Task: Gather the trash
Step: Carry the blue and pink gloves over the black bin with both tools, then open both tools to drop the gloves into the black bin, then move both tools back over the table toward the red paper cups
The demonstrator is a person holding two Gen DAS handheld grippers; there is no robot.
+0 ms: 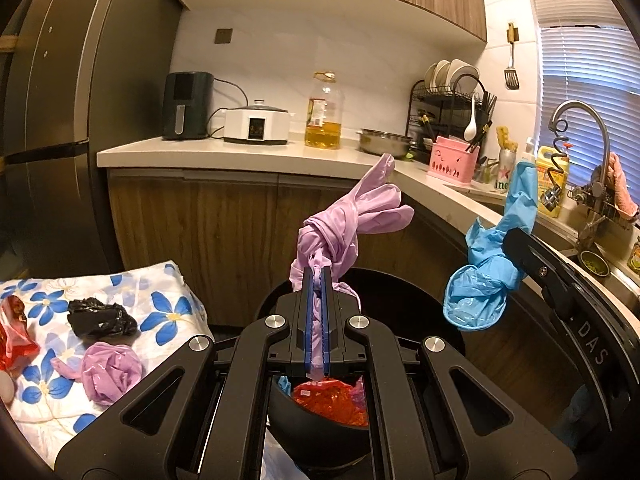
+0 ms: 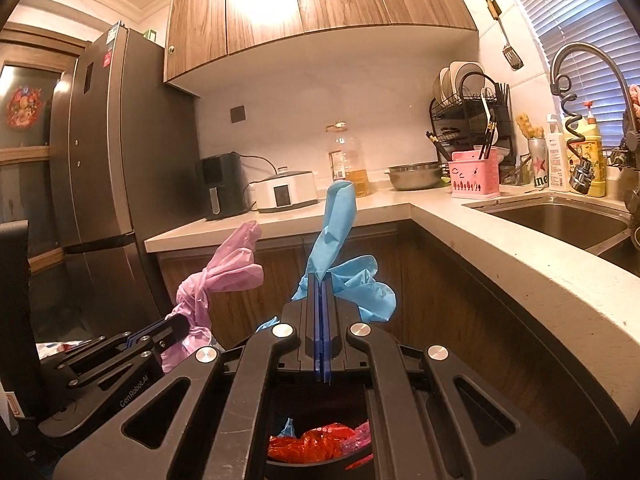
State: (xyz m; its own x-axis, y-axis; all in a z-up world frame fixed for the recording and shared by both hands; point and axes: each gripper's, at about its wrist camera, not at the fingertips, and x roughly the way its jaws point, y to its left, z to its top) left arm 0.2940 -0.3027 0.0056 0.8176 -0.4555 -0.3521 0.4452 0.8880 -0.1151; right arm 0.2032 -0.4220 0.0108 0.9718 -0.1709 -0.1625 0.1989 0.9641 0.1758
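Note:
My left gripper [image 1: 318, 276] is shut on a knotted pink glove [image 1: 352, 216], held over a black trash bin [image 1: 320, 436]. Beside it, my right gripper [image 2: 321, 282] is shut on a blue glove [image 2: 340, 236], also above the bin [image 2: 320, 468]. The bin holds red wrapper [image 1: 332, 400] and bits of pink and blue. In the left wrist view the blue glove [image 1: 492, 256] hangs from the right gripper at the right. In the right wrist view the pink glove [image 2: 224, 268] and left gripper [image 2: 176, 326] show at lower left.
A flower-print cloth [image 1: 168, 308] at left carries a crumpled black bag [image 1: 100, 318], another pink glove [image 1: 110, 372] and a red wrapper [image 1: 12, 332]. The L-shaped counter [image 2: 500, 248] with sink [image 2: 560, 220], dish rack, oil bottle and appliances runs behind. A dark fridge [image 2: 100, 168] stands left.

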